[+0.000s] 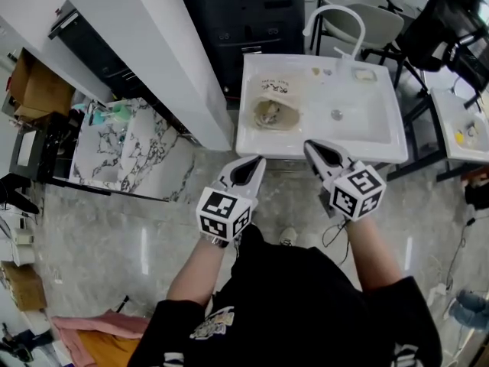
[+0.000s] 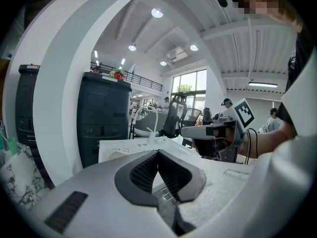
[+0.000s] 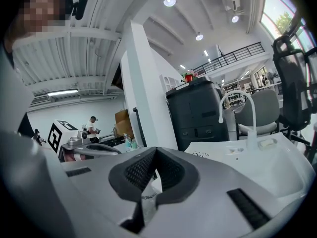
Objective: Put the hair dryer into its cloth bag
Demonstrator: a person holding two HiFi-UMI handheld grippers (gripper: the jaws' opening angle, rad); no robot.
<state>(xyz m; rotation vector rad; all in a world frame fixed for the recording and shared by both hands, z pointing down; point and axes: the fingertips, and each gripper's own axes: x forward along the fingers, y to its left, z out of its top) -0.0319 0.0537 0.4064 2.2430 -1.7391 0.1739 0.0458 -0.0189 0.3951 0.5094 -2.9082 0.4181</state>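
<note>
Head view: cloth bag [image 1: 275,105] lies at the left of the white basin [image 1: 374,132], with a pale object at its mouth, possibly the hair dryer. Left gripper [image 1: 252,167] and right gripper [image 1: 317,151] hang short of the rim. Left gripper view: jaws pressed together, empty. Right gripper view: likewise. Judged an approach step; next, reach in and open the jaws.

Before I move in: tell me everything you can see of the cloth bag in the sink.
The cloth bag is cream fabric with small dark print near its far end. It lies slumped in the left part of the sink, resting on the basin floor. A darker, mottled patch shows at its middle, perhaps its open mouth; what it is cannot be told. Nothing else touches it.
</note>
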